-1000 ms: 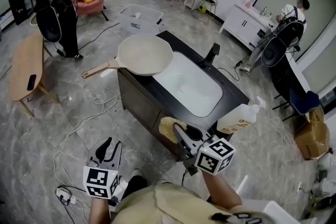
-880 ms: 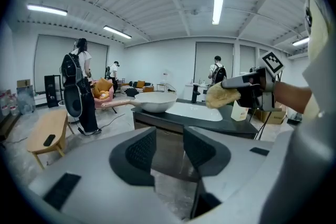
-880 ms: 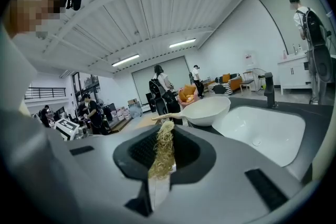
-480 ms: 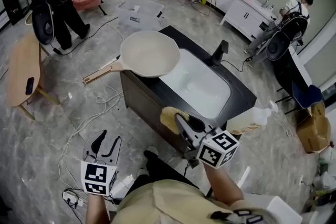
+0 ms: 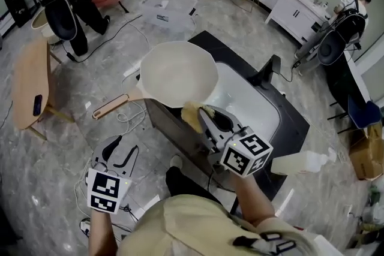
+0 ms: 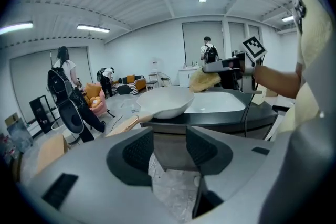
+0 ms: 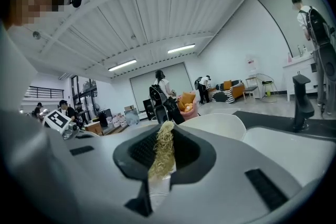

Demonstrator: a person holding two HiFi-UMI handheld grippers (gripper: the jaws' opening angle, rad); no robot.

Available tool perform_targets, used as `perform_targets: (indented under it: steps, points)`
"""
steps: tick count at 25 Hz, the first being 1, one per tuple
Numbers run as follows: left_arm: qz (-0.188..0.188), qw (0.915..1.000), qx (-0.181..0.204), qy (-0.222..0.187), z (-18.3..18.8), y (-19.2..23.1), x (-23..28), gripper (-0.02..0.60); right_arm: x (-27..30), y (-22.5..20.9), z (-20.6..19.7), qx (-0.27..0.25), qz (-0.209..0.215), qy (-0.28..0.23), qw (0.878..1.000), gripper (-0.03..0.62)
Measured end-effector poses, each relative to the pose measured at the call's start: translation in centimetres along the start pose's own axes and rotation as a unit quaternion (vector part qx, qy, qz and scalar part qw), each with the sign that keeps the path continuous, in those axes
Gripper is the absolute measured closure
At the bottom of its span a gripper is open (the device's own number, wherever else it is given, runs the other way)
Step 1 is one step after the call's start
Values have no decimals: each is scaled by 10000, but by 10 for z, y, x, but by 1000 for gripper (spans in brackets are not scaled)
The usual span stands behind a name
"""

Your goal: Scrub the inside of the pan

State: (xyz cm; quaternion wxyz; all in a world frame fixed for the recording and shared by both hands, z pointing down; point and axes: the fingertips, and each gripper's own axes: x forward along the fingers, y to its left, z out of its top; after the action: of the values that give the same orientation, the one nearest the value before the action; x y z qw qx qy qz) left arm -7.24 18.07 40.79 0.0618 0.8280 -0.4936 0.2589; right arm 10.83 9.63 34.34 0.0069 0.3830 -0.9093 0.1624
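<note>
A cream pan [image 5: 179,74] with a wooden handle [image 5: 111,106] sits on the left end of the black sink counter [image 5: 294,129], handle out over the floor. My right gripper [image 5: 207,120] is shut on a yellow fibrous scrubber [image 5: 193,114], held just at the pan's near rim. In the right gripper view the scrubber [image 7: 164,152] is pinched between the jaws, with the pan [image 7: 220,124] ahead. My left gripper [image 5: 120,153] hangs low over the floor, short of the handle; its jaws are opening with nothing between them. The left gripper [image 6: 169,149] looks toward the pan [image 6: 165,101].
A white basin [image 5: 249,108] with a black faucet [image 5: 268,72] lies right of the pan. A soap bottle [image 5: 300,162] stands at the counter's near right. Cables [image 5: 129,117] trail on the floor. A wooden table [image 5: 30,84] and a person [image 5: 66,3] are at left.
My right gripper has carried the scrubber forward, up to the pan's near rim. The left gripper's jaws have spread wider. The pan has stayed in place.
</note>
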Motion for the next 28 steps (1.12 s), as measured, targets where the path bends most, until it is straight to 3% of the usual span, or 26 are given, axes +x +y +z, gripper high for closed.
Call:
perform_targets:
  steps: [5,10,16,21,28]
  points:
    - [137,9968,560,549,15,29,52,399,44,-40,10,-127,-22,171,9998,537]
    - [32,9887,1119,996,29,52,101,380,79,-81,15,-95,-129,362,9992,537]
    - [-215,9867,1000,1266,37,85,140,379,105,-123,16,-19,-334,441,9985,537]
    - [-646,9779,1342,1469,41,89,170,376,135,-155,21,47,-534,464,9975,537]
    - [-883,9833,918,1298,58,108,194,376,165,-170,28,-241,-864,514,9946,537]
